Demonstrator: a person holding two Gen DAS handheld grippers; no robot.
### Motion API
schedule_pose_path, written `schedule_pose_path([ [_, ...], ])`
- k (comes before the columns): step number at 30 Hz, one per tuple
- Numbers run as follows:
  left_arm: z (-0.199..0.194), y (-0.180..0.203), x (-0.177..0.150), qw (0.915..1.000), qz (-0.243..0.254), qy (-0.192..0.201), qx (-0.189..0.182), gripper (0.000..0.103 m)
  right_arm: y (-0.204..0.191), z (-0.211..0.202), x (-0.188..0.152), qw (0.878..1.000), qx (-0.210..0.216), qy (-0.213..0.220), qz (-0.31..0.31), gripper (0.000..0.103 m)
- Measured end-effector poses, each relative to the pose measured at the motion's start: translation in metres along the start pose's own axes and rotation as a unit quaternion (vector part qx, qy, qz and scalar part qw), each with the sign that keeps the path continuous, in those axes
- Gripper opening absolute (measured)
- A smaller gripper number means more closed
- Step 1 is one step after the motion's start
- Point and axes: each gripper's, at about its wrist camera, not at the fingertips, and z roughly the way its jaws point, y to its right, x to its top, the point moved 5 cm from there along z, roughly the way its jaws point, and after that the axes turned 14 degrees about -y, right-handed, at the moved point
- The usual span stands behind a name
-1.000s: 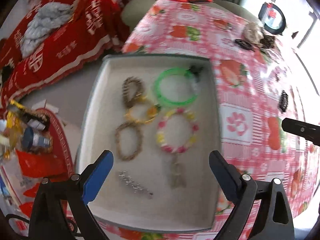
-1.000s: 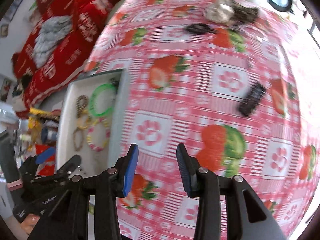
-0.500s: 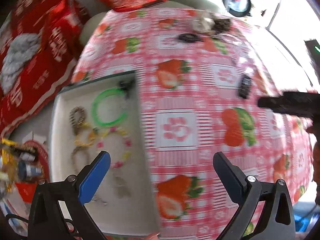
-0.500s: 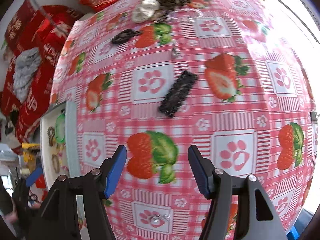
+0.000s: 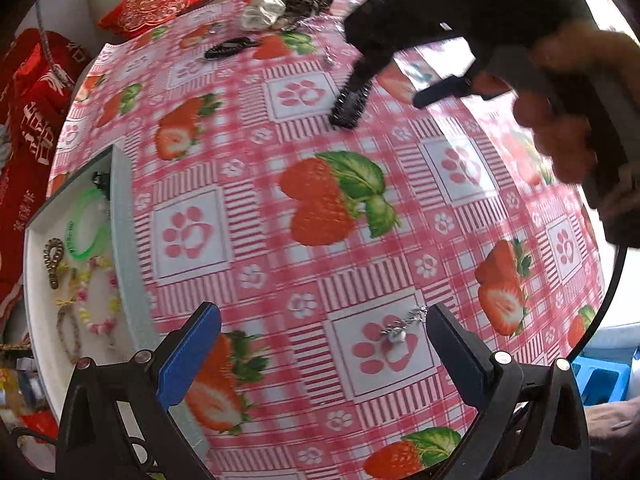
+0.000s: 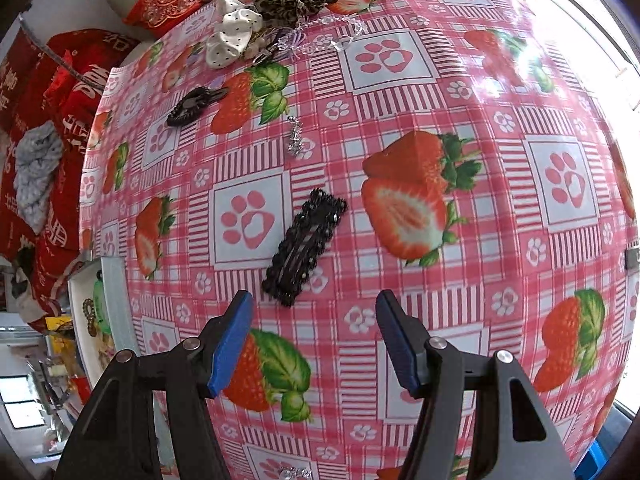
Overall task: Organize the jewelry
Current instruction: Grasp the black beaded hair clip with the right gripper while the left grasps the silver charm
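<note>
We are hovering the right gripper, jaws released, over the black beaded hair clip, needing descent; left gripper also released.

Glossy, smooth plastic tablecloth under the claw; ahead of it, a beaded black hair clip glints.

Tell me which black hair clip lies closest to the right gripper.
The rectangular beaded black clip, just ahead of the right gripper; the oval black clip lies far off near the scrunchies.
</note>
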Motion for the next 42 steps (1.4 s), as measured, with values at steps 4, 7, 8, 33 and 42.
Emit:
schedule_pose_path([
  [4, 0.01, 0.004, -0.001, 1.0, -0.008, -0.005, -0.001, 0.103, 0.0, 0.005, 0.008, 1.0, 0.0, -0.005, 0.004, 0.067],
  [7, 0.017, 0.001, -0.001, 0.9997, -0.022, -0.009, -0.002, 0.101, -0.004, 0.011, 0.016, 1.0, -0.007, -0.003, 0.005, 0.067],
  [8, 0.019, 0.0, -0.001, 0.9996, -0.027, -0.011, -0.001, 0.099, -0.006, 0.013, 0.019, 1.0, -0.008, -0.003, 0.004, 0.067],
  [33, 0.052, 0.065, -0.001, 0.9975, 0.058, -0.038, 0.014, 0.064, -0.027, 0.032, 0.017, 0.986, -0.136, 0.03, -0.09, 0.037],
  [42, 0.045, 0.065, 0.003, 0.9983, 0.038, -0.039, -0.022, 0.02, 0.007, 0.016, -0.018, 0.991, -0.103, 0.024, -0.087, 0.037],
])
